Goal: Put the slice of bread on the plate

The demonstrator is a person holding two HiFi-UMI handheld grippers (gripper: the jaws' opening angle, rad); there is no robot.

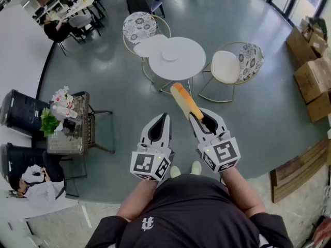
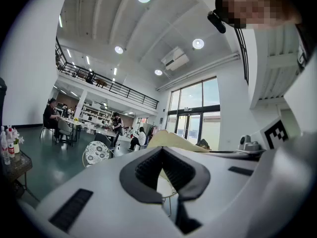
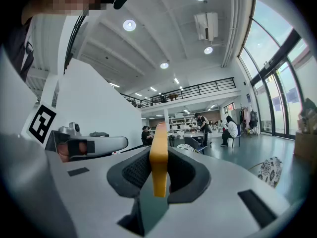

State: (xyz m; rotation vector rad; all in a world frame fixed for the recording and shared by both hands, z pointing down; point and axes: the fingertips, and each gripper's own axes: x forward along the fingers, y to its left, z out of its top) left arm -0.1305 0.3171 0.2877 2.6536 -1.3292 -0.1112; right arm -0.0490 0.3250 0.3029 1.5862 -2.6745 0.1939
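Orange-crusted, pale-faced slice of bread (image 1: 185, 101) is found pinched edgewise in the right claw (image 1: 202, 118), with most of it projecting beyond the tips. The left claw (image 1: 164, 117), just beside the right one, is seen pressed together with nothing held. A small round white plate (image 1: 169, 55) is noted on a round white bench (image 1: 192, 65), ahead of the right claw and well apart from it. The carrying step is judged to be in hand; no placement has been made. The next move is judged to call for the slice to be brought over the plate, turned flat, lowered and only then released.
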